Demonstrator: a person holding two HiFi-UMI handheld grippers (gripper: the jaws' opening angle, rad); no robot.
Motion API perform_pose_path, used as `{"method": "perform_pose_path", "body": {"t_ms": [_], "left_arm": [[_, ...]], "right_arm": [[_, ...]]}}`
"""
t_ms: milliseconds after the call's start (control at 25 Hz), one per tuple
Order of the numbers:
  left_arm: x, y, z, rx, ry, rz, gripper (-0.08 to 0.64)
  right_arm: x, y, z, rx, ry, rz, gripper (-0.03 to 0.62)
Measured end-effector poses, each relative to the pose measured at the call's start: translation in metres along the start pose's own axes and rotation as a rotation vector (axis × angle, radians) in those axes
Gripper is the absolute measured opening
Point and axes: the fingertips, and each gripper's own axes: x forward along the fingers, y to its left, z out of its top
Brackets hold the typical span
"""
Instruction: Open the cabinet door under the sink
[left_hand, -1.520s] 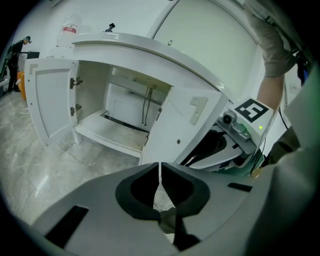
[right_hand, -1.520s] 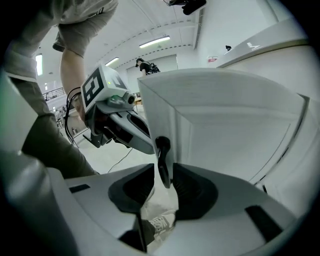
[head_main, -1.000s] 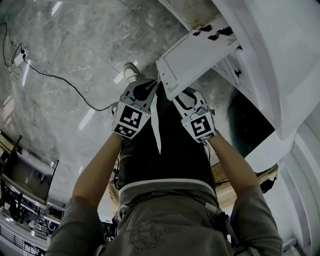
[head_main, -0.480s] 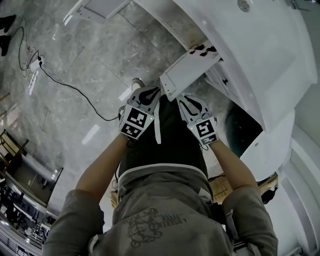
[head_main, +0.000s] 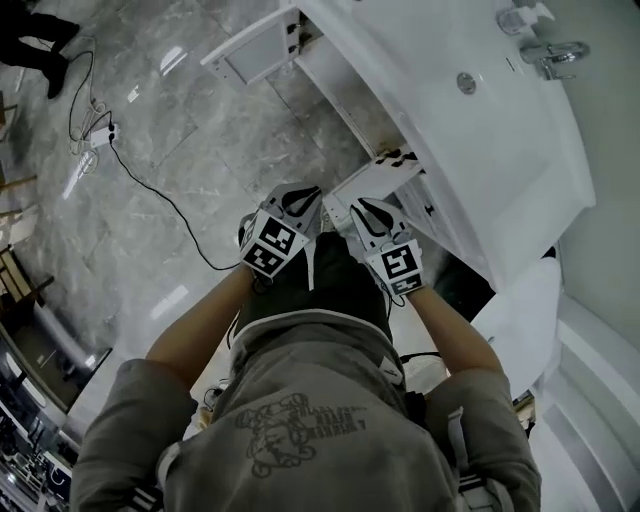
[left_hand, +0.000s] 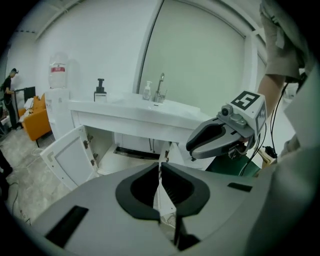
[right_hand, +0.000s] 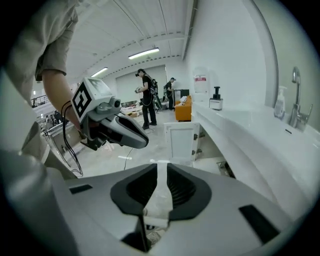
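The white cabinet under the sink (head_main: 480, 110) has two doors swung open: a near door (head_main: 390, 172) just beyond my grippers and a far door (head_main: 250, 55) to the left. My left gripper (head_main: 305, 195) and right gripper (head_main: 352, 207) hang side by side in front of my body, above the near door's free edge and touching nothing. In the left gripper view, the left gripper (left_hand: 160, 167) has its jaws together. The right gripper (right_hand: 160, 167) shows a narrow gap with nothing held, and the white door shows through it. The far door (right_hand: 182, 140) stands ahead.
A black cable and power strip (head_main: 100, 135) lie on the marble floor to the left. The faucet (head_main: 550, 50) and bottles stand on the counter. A person's legs (head_main: 35, 30) are at the far left. A white fixture (head_main: 530, 300) stands to my right.
My head has risen, so the counter, sink and far door have come into view. Both grippers stayed close together near the near door's edge. The door remains open.
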Motion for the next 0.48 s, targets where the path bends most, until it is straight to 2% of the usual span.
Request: {"method": "perform_pose_path", "body": {"t_ms": [360,480], "left_arm": [[-0.060,0.058,0.098,-0.025,-0.157,0.136,0.028],[-0.087,0.071,0.136,-0.007,-0.236,0.181,0.028]], "right_arm": [[-0.004,-0.039,0.150,-0.050,-0.185,-0.083,0.058],[-0.010,-0.040,0.195,-0.063,-0.209,-0.086,0.055]]}}
